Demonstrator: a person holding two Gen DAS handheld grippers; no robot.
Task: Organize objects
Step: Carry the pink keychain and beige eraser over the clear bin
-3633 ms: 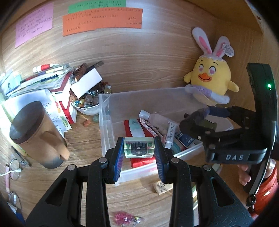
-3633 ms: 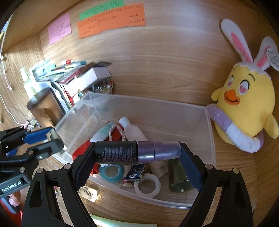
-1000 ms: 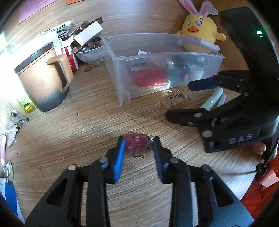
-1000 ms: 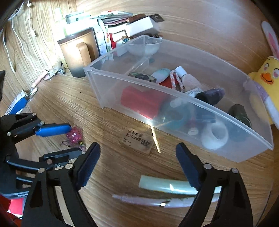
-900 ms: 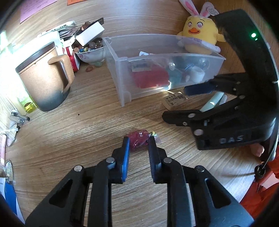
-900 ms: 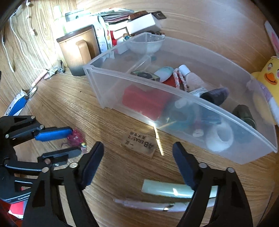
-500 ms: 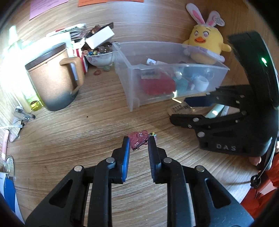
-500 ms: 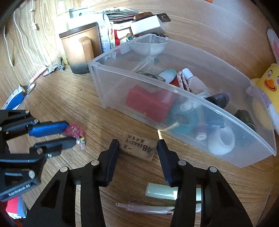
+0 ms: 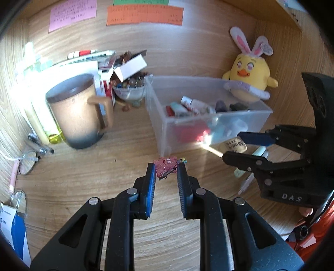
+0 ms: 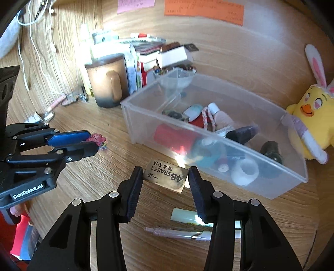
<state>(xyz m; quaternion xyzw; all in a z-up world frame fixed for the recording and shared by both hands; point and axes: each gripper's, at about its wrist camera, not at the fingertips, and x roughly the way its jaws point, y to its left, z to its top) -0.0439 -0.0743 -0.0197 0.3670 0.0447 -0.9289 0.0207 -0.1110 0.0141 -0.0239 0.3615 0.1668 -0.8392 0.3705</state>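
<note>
The left gripper (image 9: 166, 166) pinches a small pink charm (image 9: 166, 164) at its fingertips, clear of the wooden desk (image 9: 87, 173); a second ago its jaws stood apart around the charm as it lay on the wood, and they have just been closing onto it. Beside it, the right gripper (image 10: 166, 177) clamps a flat eraser (image 10: 165, 176) printed "4B ERASER", its jaws having just closed from a wide stance. The eraser, flat on the desk a second ago, now sits between the pads just in front of the clear plastic bin (image 10: 271, 183), and the view has swung from the desktop toward the back wall.

Behind the right gripper's fingers a pale green tube (image 10: 185, 215) and a pink pen (image 10: 175, 231) lie on the desk, each partly covered by the black frame. The bin's contents, among them something red and a white ring, blur through its frosted front wall. A brown mug (image 9: 77, 112) stands left of the bin, a yellow plush chick (image 9: 249, 83) at its far right corner. Writing on the coloured notes (image 9: 144, 14) on the wall is too small to read. A fingertip and a red sleeve edge show at the frame corners.
</note>
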